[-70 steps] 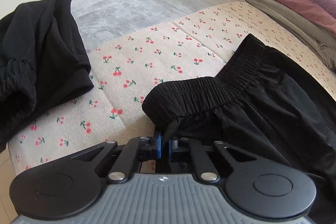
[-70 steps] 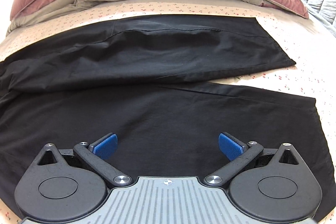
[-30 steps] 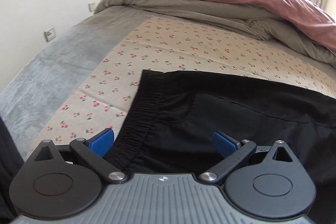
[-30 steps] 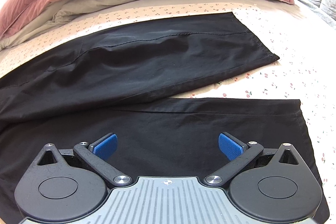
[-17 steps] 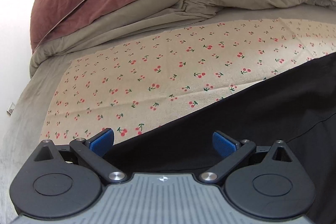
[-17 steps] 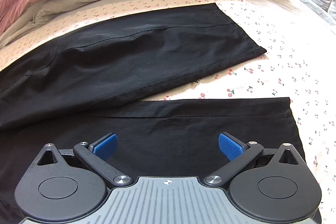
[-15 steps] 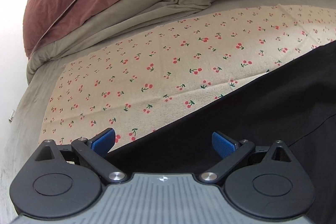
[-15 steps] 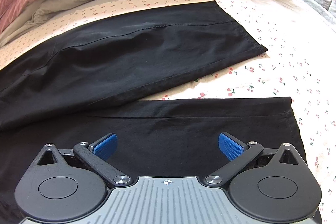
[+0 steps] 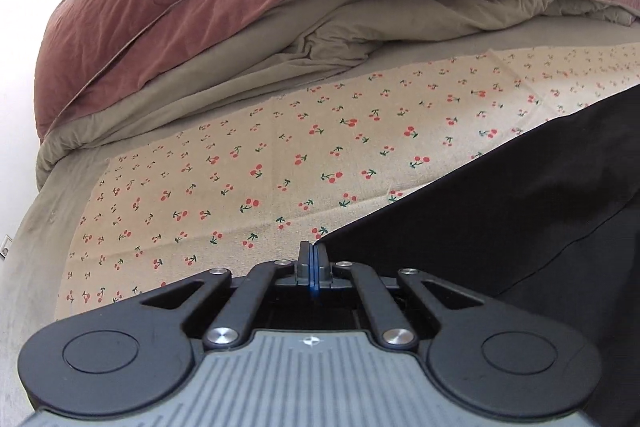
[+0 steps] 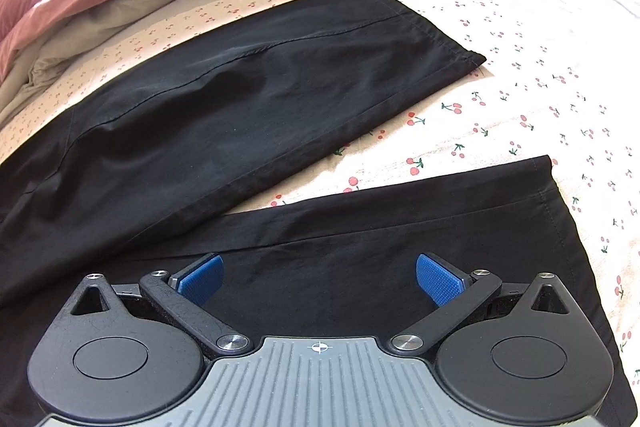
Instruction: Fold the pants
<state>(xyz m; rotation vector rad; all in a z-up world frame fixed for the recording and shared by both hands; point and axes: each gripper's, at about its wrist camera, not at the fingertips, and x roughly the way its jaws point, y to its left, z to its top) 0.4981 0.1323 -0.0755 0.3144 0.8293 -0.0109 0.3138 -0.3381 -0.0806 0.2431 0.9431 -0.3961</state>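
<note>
Black pants (image 10: 248, 115) lie spread on the cherry-print sheet (image 9: 280, 167) of the bed. Left tool (image 9: 313, 259) is clenched at the pants' edge, fabric at its 3 o'clock; whether cloth is pinched, I cannot tell. Right tool (image 10: 318, 279) is released above the near leg.

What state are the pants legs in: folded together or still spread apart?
Spread apart: the two black pants legs lie flat, splayed, with cherry-print sheet showing between them near the hems.

Black gripper (image 10: 318, 277) linkage, silver screws, blue pads (image 10: 438, 283) — grey ribbed body
</note>
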